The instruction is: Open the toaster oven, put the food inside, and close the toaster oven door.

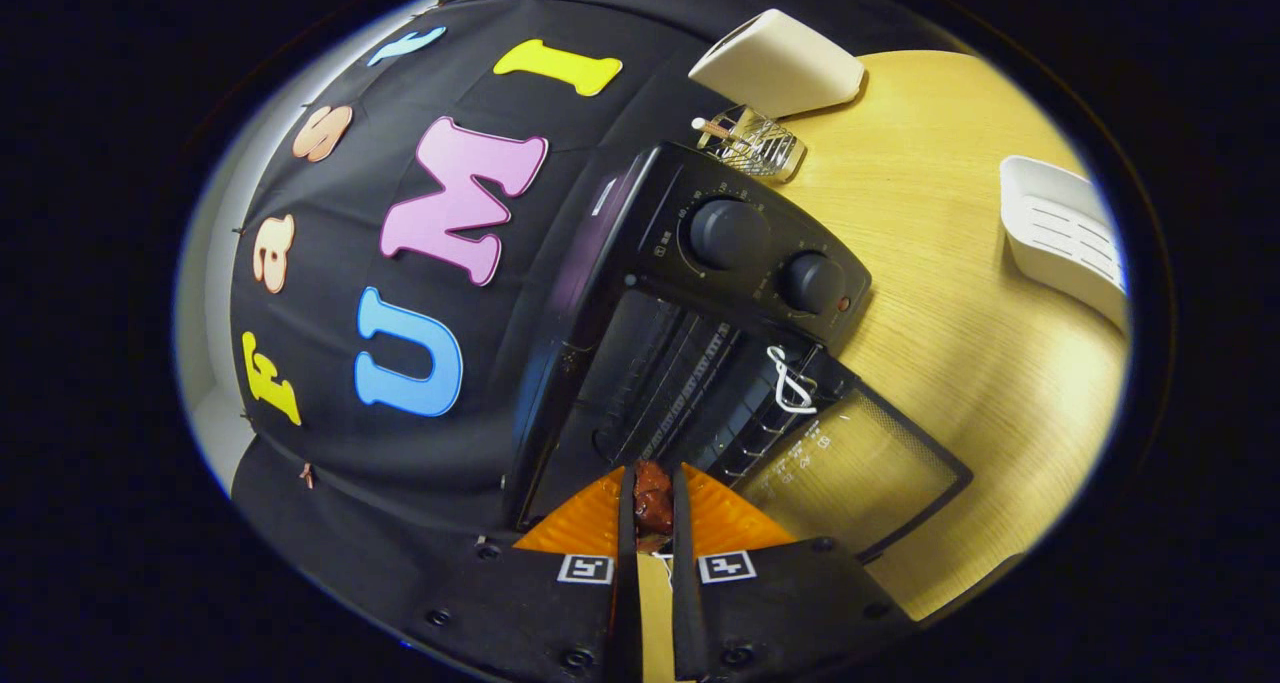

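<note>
A: How many knobs?
B: Two, on the one toaster oven [700, 293] at frame centre, door [850, 468] open.
A: Gripper [652, 503]?
B: Narrow, clamping one food piece [653, 498], bottom centre.

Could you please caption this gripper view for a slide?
Gripper shut on reddish-brown food piece, poised before black toaster oven with its glass door open.
</note>
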Motion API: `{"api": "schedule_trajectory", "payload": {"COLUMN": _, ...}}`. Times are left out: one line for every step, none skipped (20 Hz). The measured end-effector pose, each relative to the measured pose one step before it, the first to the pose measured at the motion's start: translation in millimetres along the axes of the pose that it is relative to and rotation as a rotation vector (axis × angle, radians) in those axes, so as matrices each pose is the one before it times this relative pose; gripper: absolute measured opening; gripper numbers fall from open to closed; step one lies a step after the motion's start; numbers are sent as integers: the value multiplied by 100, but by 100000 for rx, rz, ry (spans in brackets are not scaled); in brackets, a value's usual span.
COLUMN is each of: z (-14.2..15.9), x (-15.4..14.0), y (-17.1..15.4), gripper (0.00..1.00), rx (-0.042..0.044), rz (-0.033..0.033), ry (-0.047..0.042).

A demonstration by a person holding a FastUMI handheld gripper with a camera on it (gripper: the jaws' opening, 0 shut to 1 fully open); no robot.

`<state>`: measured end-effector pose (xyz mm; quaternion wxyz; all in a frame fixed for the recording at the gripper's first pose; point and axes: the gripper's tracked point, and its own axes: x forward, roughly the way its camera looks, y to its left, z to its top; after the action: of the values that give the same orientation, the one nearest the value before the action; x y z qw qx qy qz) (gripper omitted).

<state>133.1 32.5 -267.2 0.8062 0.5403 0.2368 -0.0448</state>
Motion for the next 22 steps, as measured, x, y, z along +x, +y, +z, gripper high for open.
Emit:
{"api": "schedule_trajectory", "payload": {"z": 154, "x": 762, "y": -140, "gripper": 16, "rx": 900, "rz": -204, "ry": -1214}}
{"api": "schedule_trajectory", "payload": {"z": 97, "x": 770, "y": 71, "gripper": 16, "rx": 446, "rz": 541, "ry": -1586}}
{"api": "schedule_trajectory", "payload": {"z": 80, "x": 632, "y": 15, "gripper": 16, "rx": 549, "rz": 579, "ry": -1646}}
{"api": "schedule_trajectory", "payload": {"z": 154, "x": 711, "y": -84, "gripper": 16, "rx": 369, "rz": 457, "ry": -1723}}
{"api": "schedule_trajectory", "payload": {"z": 19, "x": 759, "y": -307, "gripper": 16, "rx": 333, "rz": -152, "ry": -1551}}
{"api": "schedule_trajectory", "payload": {"z": -40, "x": 944, "y": -70, "gripper": 16, "rx": 390, "rz": -192, "ry": -1388}}
{"api": "schedule_trajectory", "payload": {"z": 170, "x": 525, "y": -212, "gripper": 16, "rx": 447, "rz": -83, "ry": -1221}}
{"api": "schedule_trajectory", "payload": {"z": 69, "x": 416, "y": -19, "gripper": 16, "rx": 967, "rz": 683, "ry": -882}}
{"api": "schedule_trajectory", "payload": {"z": -61, "x": 375, "y": -27, "gripper": 16, "rx": 478, "rz": 92, "ry": -1046}}
{"api": "schedule_trajectory", "payload": {"z": 51, "x": 316, "y": 65, "gripper": 16, "rx": -667, "rz": 531, "ry": -1080}}
{"api": "schedule_trajectory", "payload": {"z": -148, "x": 267, "y": 43, "gripper": 16, "rx": -2050, "rz": -190, "ry": -327}}
{"api": "schedule_trajectory", "payload": {"z": -61, "x": 171, "y": 61, "gripper": 16, "rx": -2330, "rz": 190, "ry": -279}}
{"api": "schedule_trajectory", "payload": {"z": 185, "x": -115, "y": 51, "gripper": 16, "rx": -2622, "rz": -489, "ry": -1085}}
{"api": "schedule_trajectory", "payload": {"z": 295, "x": -17, "y": 33, "gripper": 16, "rx": -3137, "rz": -820, "ry": -1391}}
{"api": "schedule_trajectory", "payload": {"z": 254, "x": -144, "y": -51, "gripper": 16, "rx": -5756, "rz": -511, "ry": -1880}}
{"api": "schedule_trajectory", "payload": {"z": 225, "x": -71, "y": -31, "gripper": 16, "rx": -6891, "rz": -1310, "ry": -1511}}
{"api": "schedule_trajectory", "payload": {"z": 37, "x": 8, "y": 71, "gripper": 19, "rx": -6465, "rz": -1313, "ry": -915}}
{"api": "schedule_trajectory", "payload": {"z": -112, "x": -30, "y": -143, "gripper": 21, "rx": -6233, "rz": -1242, "ry": 242}}
{"api": "schedule_trajectory", "payload": {"z": 112, "x": -217, "y": -234, "gripper": 25, "rx": -4994, "rz": -1416, "ry": 529}}
{"api": "schedule_trajectory", "payload": {"z": -163, "x": 2, "y": -207, "gripper": 27, "rx": -3241, "rz": -928, "ry": 717}}
{"api": "schedule_trajectory", "payload": {"z": -207, "x": -132, "y": -89, "gripper": 40, "rx": -2389, "rz": -385, "ry": 768}}
{"api": "schedule_trajectory", "payload": {"z": -94, "x": -136, "y": 264, "gripper": 47, "rx": -2149, "rz": 590, "ry": 669}}
